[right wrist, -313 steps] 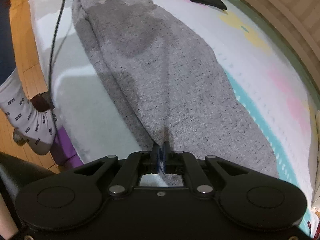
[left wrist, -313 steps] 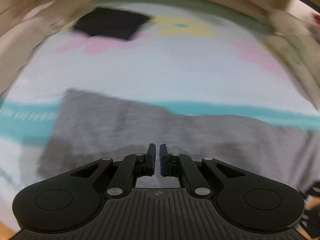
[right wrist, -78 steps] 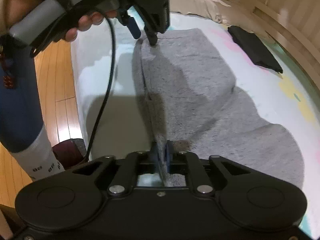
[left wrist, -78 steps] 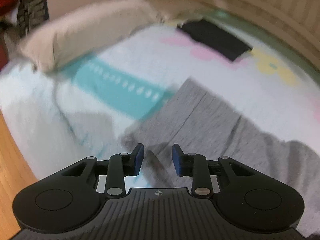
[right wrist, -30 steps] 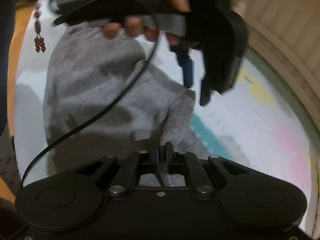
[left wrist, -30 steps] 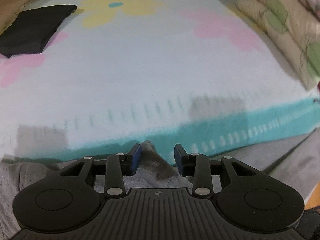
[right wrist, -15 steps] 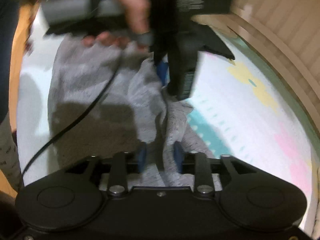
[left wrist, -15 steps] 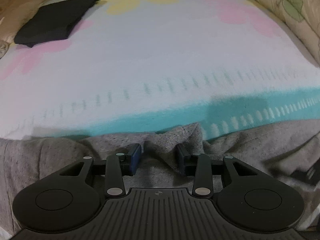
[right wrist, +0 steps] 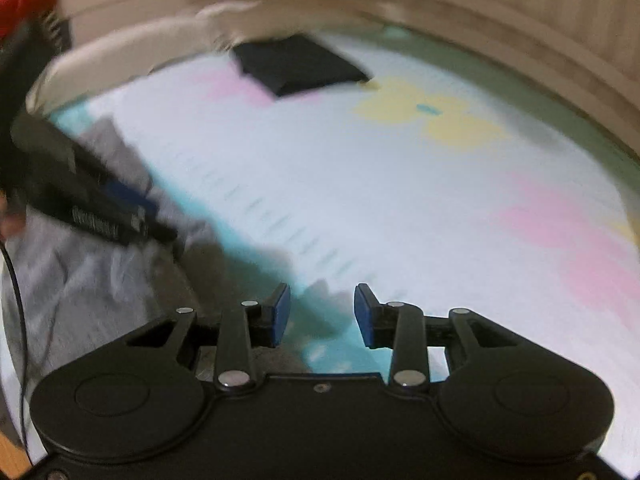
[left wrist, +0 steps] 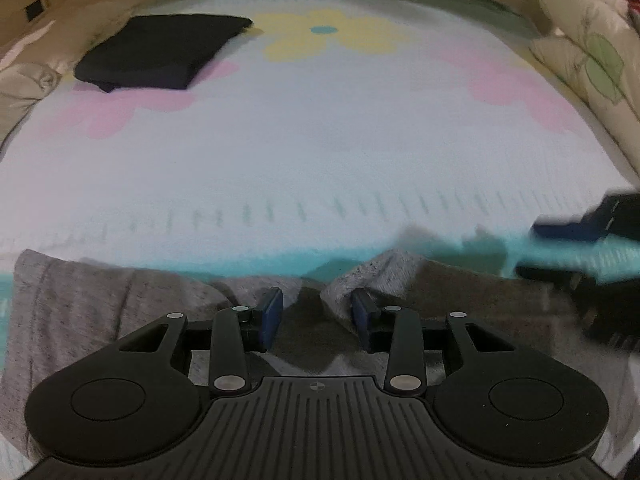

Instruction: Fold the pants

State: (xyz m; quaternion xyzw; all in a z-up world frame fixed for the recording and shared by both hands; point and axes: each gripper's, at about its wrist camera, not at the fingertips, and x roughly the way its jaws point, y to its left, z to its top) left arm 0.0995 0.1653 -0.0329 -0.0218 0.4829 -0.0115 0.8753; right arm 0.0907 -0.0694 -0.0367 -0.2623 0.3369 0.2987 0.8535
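The grey pants lie folded across the near edge of the flowered bed sheet. A crumpled corner of the pants lies just ahead of my left gripper, which is open and hovers over the fabric. My right gripper is open and empty above the teal stripe, with the pants to its left. The left gripper shows in the right wrist view, blurred. The right gripper shows at the right edge of the left wrist view.
A folded black garment lies at the far side of the bed, also in the right wrist view. A beige pillow sits at the right. A wooden bed frame runs along the back.
Both grippers have let go of the pants and opened. The right gripper has swung right, off the fabric, over the sheet. The left gripper has drawn back a little.
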